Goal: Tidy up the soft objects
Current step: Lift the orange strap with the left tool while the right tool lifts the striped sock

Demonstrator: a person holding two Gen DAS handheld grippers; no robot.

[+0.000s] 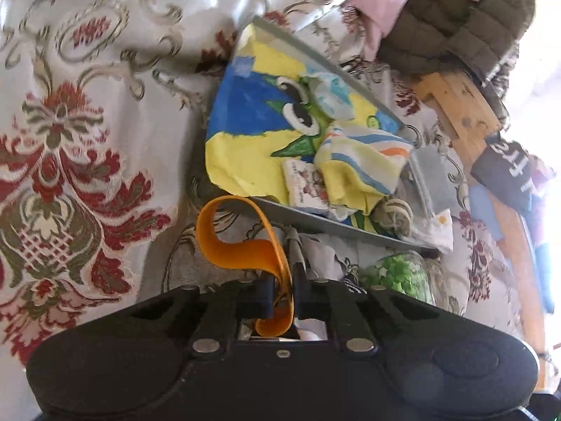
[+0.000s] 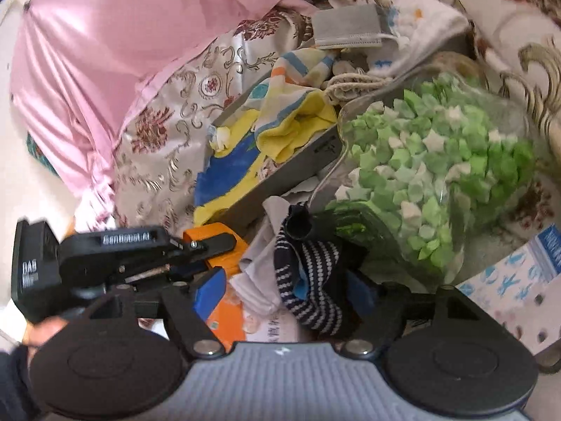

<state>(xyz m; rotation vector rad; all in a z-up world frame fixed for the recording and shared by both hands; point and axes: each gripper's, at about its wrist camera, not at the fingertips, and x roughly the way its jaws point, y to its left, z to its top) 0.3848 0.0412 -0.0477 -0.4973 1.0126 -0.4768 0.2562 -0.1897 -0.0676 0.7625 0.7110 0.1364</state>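
Note:
My left gripper is shut on an orange elastic band, which loops up and out to the left of its fingers. The right wrist view shows the same gripper low on the left with the orange band in it. My right gripper stands open around a dark sock with white stripes. The sock lies against the right pad, and a gap shows beside the left blue pad. Behind them a grey tray holds a yellow and blue cartoon cloth and a striped cloth.
A clear jar of green paper stars lies right of the tray. A white cloth lies under the sock. Pink fabric sits far left, a blue-patterned box at the right. An olive padded jacket and a wooden frame stand behind.

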